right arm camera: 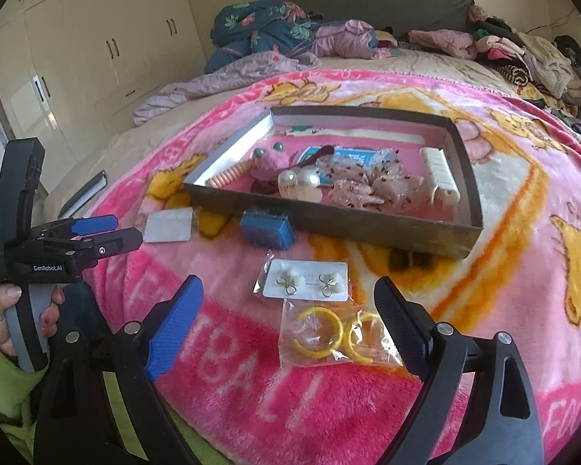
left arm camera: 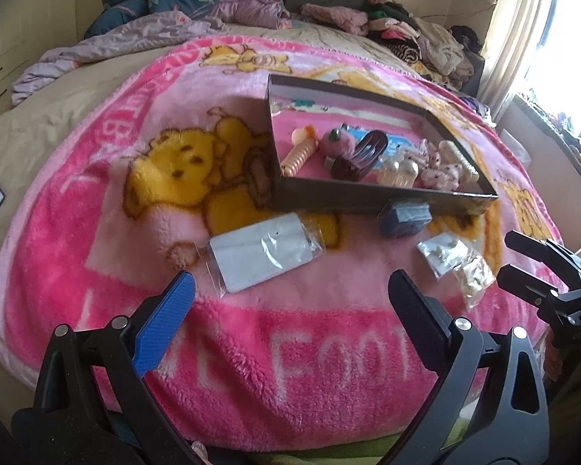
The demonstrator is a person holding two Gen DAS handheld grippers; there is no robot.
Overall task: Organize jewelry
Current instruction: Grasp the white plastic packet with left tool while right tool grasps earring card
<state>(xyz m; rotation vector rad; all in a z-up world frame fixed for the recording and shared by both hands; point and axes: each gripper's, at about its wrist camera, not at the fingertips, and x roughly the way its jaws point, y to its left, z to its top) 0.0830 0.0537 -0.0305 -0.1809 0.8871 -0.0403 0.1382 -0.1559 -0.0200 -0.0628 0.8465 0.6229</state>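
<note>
Though tray [right arm camera: 437,238] wall hides hair clips, white packet [left arm camera: 261,250] blurred (contents unclear)

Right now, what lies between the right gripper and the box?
In the right wrist view, two packets lie between the right gripper and the box: yellow hoops, then a card of earrings. Beyond them, bare blanket.

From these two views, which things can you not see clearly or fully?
- White card packet, left wrist view: only a blank face under glare; its contents are hidden.
- Blue box, right wrist view: closed, inside unseen.
- Dark hair clip, right wrist view: mostly hidden behind the tray wall and pearl piece.
- Print on the earring card, right wrist view: too small to read.
- Right gripper, left wrist view: cut off by the frame edge.
</note>
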